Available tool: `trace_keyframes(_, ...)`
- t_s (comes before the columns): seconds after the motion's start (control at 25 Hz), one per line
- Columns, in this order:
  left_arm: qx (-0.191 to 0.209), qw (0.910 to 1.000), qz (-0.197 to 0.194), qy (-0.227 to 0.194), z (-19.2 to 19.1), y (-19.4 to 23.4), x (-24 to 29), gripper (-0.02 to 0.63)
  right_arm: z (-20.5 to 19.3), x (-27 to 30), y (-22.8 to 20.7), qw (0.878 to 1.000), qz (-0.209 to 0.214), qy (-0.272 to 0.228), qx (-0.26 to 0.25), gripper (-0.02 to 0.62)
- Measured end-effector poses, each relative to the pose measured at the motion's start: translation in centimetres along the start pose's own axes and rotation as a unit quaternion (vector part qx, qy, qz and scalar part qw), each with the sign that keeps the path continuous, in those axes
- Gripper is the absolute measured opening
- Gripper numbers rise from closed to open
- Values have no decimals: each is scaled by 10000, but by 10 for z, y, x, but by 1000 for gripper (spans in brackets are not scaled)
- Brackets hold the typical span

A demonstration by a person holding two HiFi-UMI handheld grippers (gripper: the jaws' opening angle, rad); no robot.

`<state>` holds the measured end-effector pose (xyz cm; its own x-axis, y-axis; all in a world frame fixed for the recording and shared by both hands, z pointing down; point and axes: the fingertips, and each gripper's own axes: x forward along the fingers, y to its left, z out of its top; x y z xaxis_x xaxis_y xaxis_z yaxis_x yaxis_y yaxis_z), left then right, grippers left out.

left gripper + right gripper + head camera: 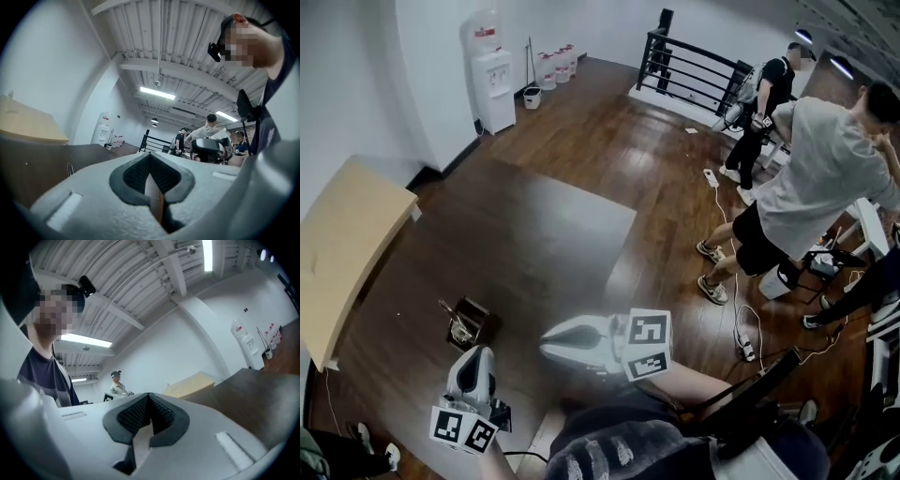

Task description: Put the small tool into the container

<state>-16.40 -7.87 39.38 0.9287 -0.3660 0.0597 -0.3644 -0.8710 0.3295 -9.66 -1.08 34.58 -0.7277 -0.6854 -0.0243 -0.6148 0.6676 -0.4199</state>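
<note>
Well beyond container (470, 323): bystander (821, 178), water dispenser (494, 80).

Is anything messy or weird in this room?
Nothing is spilled or broken. The only untidy bit is the white cables snaking loose across the wooden floor beside the standing people. On the dark table, the small brown container sits with something thin poking out.

I see a water dispenser (494, 80) at the white wall (422, 56) | water bottles (558, 64) just beyond | black railing (689, 70) at back | person in grey shirt (825, 173), person in black (766, 94) standing right | cables (735, 300) on floor (619, 159)
</note>
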Motion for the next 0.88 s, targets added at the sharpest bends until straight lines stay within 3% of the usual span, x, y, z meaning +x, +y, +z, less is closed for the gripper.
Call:
trace_keyframes(0.12,132,9998,-54,-113,8,-17,18,-2,0,-17,5,9961,-141,183,-852,-2)
trace_keyframes(0.24,177,9996,-122,-158,10,-32,42,0,5,-41,-2,9924,-293,207,-1176,-2)
trace_keyframes(0.44,245,9994,2,-237,9,-49,80,0,19,-85,-23,9922,-500,43,-1139,-2)
trace_keyframes(0.68,377,9991,-144,-143,4,-87,111,0,29,-129,-37,9918,-649,-220,-1083,-2)
trace_keyframes(0.88,808,9962,271,187,-9,-108,155,-2,33,-184,-57,9907,-838,-495,-954,-2)
